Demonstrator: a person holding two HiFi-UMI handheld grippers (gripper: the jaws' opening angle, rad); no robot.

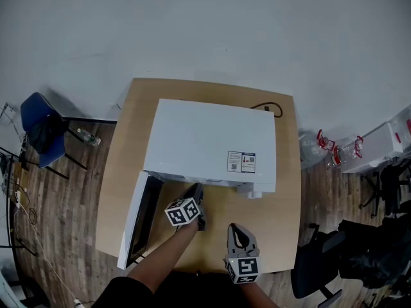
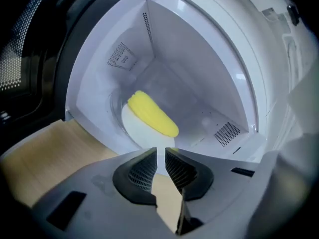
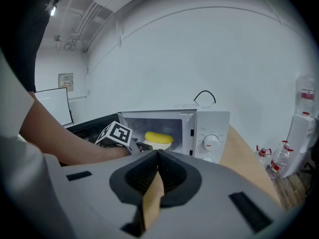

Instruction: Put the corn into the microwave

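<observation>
The yellow corn (image 2: 152,114) lies on a white plate (image 2: 135,129) inside the white microwave (image 1: 212,140), whose door (image 1: 136,220) hangs open to the left. My left gripper (image 2: 160,153) is at the oven's mouth, just short of the plate; its jaws stand a narrow slit apart with nothing between them. In the head view the left gripper (image 1: 194,192) reaches under the microwave's front edge. My right gripper (image 1: 239,231) hovers over the table (image 1: 286,223) in front of the oven, shut and empty. The right gripper view also shows the corn (image 3: 158,137) in the oven.
A black cable (image 1: 266,108) loops behind the microwave. On the floor are a blue chair (image 1: 42,130) at the left, plastic bottles (image 1: 337,147) and a white box (image 1: 379,146) at the right, and a black office chair (image 1: 321,262) at the near right.
</observation>
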